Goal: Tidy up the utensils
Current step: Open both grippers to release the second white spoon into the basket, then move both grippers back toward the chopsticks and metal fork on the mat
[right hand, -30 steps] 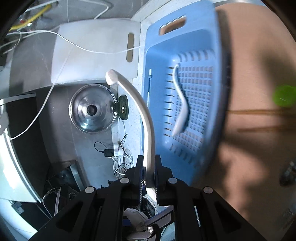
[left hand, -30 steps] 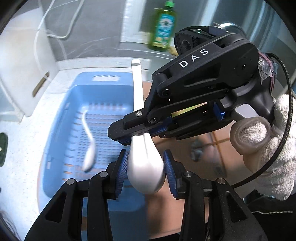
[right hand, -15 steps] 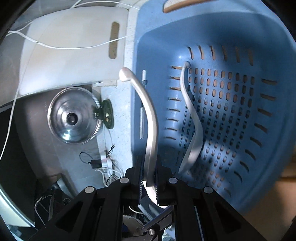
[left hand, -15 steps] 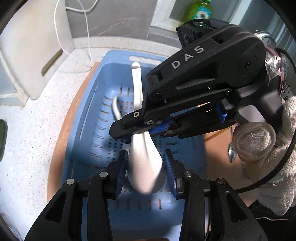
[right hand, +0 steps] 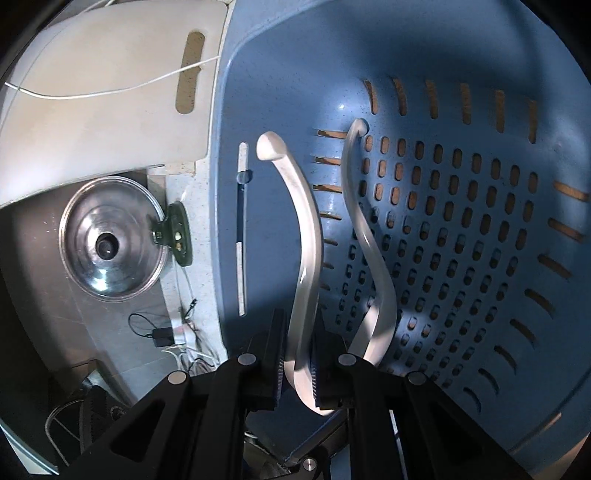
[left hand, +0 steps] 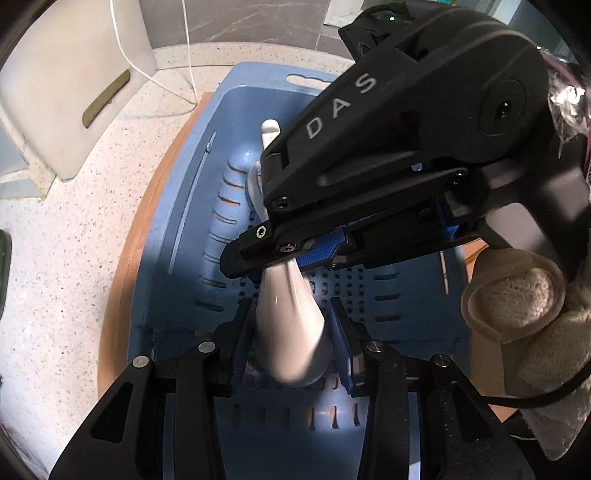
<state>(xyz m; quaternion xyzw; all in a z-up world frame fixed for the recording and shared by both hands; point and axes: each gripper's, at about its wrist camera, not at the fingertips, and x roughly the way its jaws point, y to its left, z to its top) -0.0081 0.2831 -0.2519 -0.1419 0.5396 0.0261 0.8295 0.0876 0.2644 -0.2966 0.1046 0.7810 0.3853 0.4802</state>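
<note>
Left wrist view: both grippers pinch one white spoon (left hand: 291, 332) over the blue basket (left hand: 184, 206).
Left gripper (left hand: 291, 343) fingers clamp its bowl at 6 o'clock; right gripper (right hand: 297, 363) fingers clamp its handle; a second spoon (right hand: 373, 258) lies inside the basket on the bench (left hand: 85, 236).

second spoon (right hand: 373, 258) lying mid-basket (right hand: 461, 55), perforated floor rightward free

My home kitchen, speckled stone worktop (left hand: 74, 266) under me, blue slotted draining basket (right hand: 461, 122) on it, white chopping board (left hand: 55, 92) leaning at the worktop's back edge, steel sink (right hand: 33, 258) beside it with a glass pot lid (right hand: 110, 240) inside, grey marbled wall tiles (left hand: 236, 18) behind
</note>
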